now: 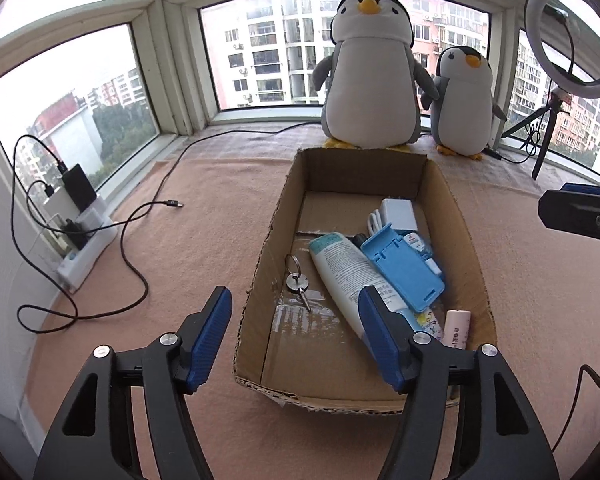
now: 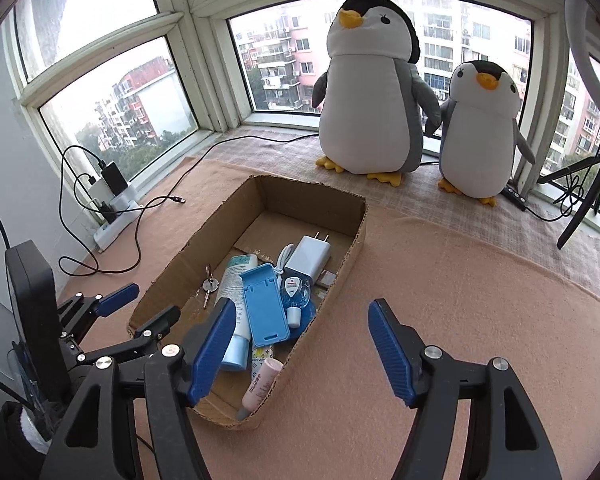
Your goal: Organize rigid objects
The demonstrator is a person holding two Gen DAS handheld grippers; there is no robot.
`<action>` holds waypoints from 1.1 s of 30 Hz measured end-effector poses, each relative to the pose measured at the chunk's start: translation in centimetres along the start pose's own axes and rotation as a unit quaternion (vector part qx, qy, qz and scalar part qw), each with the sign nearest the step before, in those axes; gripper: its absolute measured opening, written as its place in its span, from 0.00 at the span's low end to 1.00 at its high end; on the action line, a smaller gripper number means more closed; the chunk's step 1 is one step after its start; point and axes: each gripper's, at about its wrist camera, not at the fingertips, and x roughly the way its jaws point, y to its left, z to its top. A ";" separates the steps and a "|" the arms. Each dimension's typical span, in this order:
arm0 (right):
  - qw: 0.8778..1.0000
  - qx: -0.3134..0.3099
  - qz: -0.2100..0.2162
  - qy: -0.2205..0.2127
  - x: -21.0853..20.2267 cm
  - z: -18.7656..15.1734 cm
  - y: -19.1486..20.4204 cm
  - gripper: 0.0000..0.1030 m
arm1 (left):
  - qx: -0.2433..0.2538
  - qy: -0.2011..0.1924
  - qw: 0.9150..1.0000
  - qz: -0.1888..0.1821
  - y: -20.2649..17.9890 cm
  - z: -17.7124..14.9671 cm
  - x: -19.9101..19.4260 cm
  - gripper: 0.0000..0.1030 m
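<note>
Both the left gripper [image 1: 296, 336] and the right gripper [image 2: 302, 354] hang with jaws apart and empty above the cardboard box [image 1: 474, 248], two toy penguins [image 1: 370, 76] behind it, a black cable [image 1: 140, 248] left.

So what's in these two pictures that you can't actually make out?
- Pink tube: label print too small, both views.
- Items under the blue holder: mostly covered, both views.
- Ring light: cut off by the right wrist view's edge.
- Cardboard box near corner: hidden behind the left gripper finger.
</note>
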 end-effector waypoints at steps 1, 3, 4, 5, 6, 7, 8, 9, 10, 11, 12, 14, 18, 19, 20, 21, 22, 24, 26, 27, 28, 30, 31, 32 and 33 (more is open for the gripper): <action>1.000 0.002 -0.003 -0.005 -0.6 -0.1 -0.2 0.65 | 0.000 -0.006 1.000 -0.003 -0.3 0.2 -0.7 0.68; 1.000 0.012 -0.005 -0.017 -2.0 -0.4 -0.7 0.67 | -0.001 -0.016 1.000 -0.014 -0.7 0.8 -2.1 0.69; 1.000 0.016 -0.004 -0.024 -2.6 -0.5 -0.9 0.69 | -0.001 -0.019 1.000 -0.018 -0.9 1.1 -2.6 0.72; 0.999 0.020 -0.004 -0.031 -3.3 -0.7 -1.0 0.72 | 0.001 -0.023 1.000 -0.021 -1.1 1.3 -3.2 0.75; 0.999 0.023 -0.007 -0.038 -4.0 -0.9 -1.2 0.75 | 0.003 -0.026 0.999 -0.023 -1.3 1.5 -3.8 0.75; 0.999 0.025 -0.009 -0.043 -4.6 -1.0 -1.2 0.76 | 0.004 -0.028 0.999 -0.024 -1.5 1.6 -4.4 0.76; 0.998 0.026 -0.012 -0.049 -5.2 -1.2 -1.3 0.77 | 0.004 -0.030 0.999 -0.027 -1.6 1.7 -4.8 0.76; 0.998 0.026 -0.014 -0.054 -5.8 -1.3 -1.3 0.78 | 0.005 -0.032 0.999 -0.030 -1.8 1.8 -5.4 0.77; 0.998 0.026 -0.020 -0.059 -6.3 -1.5 -1.2 0.79 | 0.005 -0.034 0.999 -0.031 -2.0 1.9 -5.9 0.77; 0.997 0.026 -0.027 -0.065 -6.8 -1.6 -1.2 0.82 | 0.005 -0.035 0.999 -0.034 -2.1 2.0 -6.4 0.78; 0.997 0.027 -0.035 -0.071 -7.3 -1.9 -1.1 0.86 | 0.005 -0.035 0.999 -0.036 -2.1 2.1 -6.8 0.78; 0.995 0.032 -0.043 -0.081 -8.2 -2.4 -1.1 0.88 | 0.005 -0.036 0.999 -0.037 -2.2 2.1 -7.5 0.79; 0.993 0.048 -0.057 -0.092 -9.7 -3.2 -1.3 0.88 | 0.002 -0.037 0.999 -0.039 -2.3 1.9 -8.8 0.79; 0.992 0.051 -0.064 -0.095 -10.0 -3.4 -1.3 0.88 | 0.001 -0.037 0.999 -0.040 -2.2 1.9 -9.0 0.79; 0.991 0.054 -0.071 -0.099 -10.4 -3.6 -1.3 0.88 | 0.000 -0.037 0.998 -0.041 -2.2 1.9 -9.2 0.79; 0.990 0.057 -0.075 -0.102 -10.6 -3.8 -1.3 0.88 | 0.000 -0.037 0.998 -0.042 -2.2 1.8 -9.4 0.79; 0.990 0.060 -0.079 -0.104 -10.9 -4.0 -1.3 0.88 | -0.001 -0.038 0.998 -0.042 -2.2 1.8 -9.6 0.79; 0.989 0.063 -0.086 -0.104 -11.1 -4.4 -1.4 0.89 | -0.001 -0.038 0.998 -0.043 -2.2 1.8 -9.9 0.79; 0.988 0.063 -0.093 -0.104 -11.3 -4.6 -1.4 0.89 | 0.001 -0.039 0.998 -0.044 -2.3 1.8 -10.0 0.79; 0.988 0.062 -0.095 -0.104 -11.3 -4.7 -1.4 0.89 | 0.001 -0.039 0.998 -0.044 -2.4 1.7 -10.0 0.79; 0.988 0.061 -0.097 -0.103 -11.3 -4.8 -1.3 0.89 | 0.002 -0.038 0.998 -0.045 -2.5 1.7 -10.1 0.79; 0.988 0.060 -0.099 -0.103 -11.3 -4.9 -1.3 0.89 | 0.004 -0.038 0.998 -0.046 -2.6 1.7 -10.1 0.79; 0.988 0.060 -0.098 -0.102 -11.3 -5.0 -1.2 0.89 | 0.004 -0.038 0.998 -0.046 -2.6 1.7 -10.0 0.79; 0.988 0.061 -0.098 -0.102 -11.3 -5.0 -1.2 0.89 | 0.005 -0.037 0.998 -0.046 -2.6 1.6 -10.0 0.79; 0.988 0.062 -0.098 -0.102 -11.3 -5.0 -1.3 0.89 | 0.005 -0.037 0.998 -0.046 -2.7 1.7 -10.0 0.79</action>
